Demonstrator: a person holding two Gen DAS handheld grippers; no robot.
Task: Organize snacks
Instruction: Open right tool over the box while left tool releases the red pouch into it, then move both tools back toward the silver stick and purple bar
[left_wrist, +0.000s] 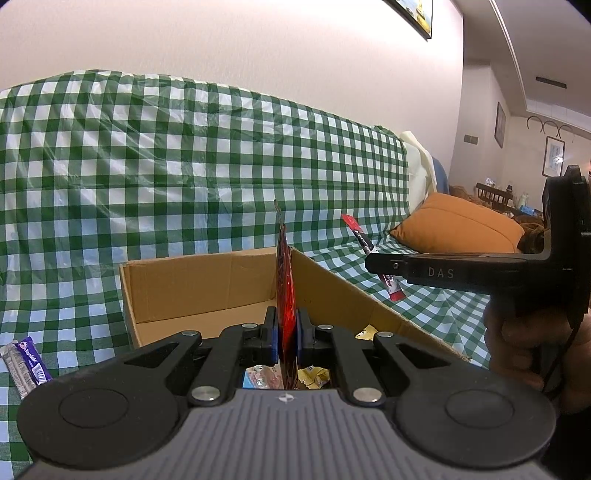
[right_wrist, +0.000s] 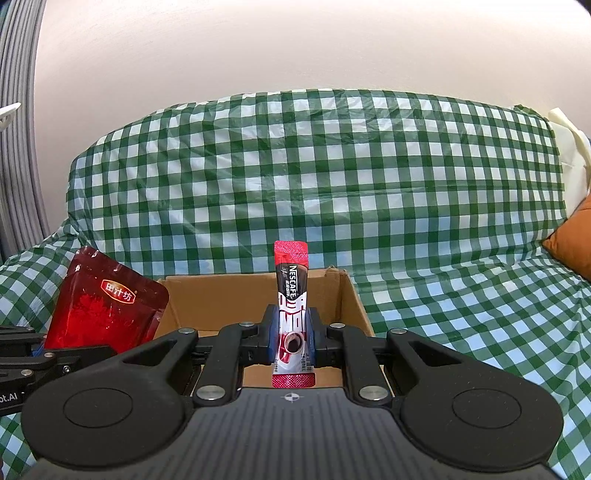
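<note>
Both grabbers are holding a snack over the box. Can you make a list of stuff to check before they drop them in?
1. Left gripper clamped on the shiny red foil pouch: ok.
2. Right gripper clamped on the red Nescafe coffee stick: ok.
3. Brown open cardboard box lies in front of and below both grippers: ok.
4. Room left inside; bare floor shows beside a few packets: ok.
5. The two grippers apart, not bumping: ok.
6. Purple wrapped bar lying on the green checked cloth, outside the box: not ok.
</note>
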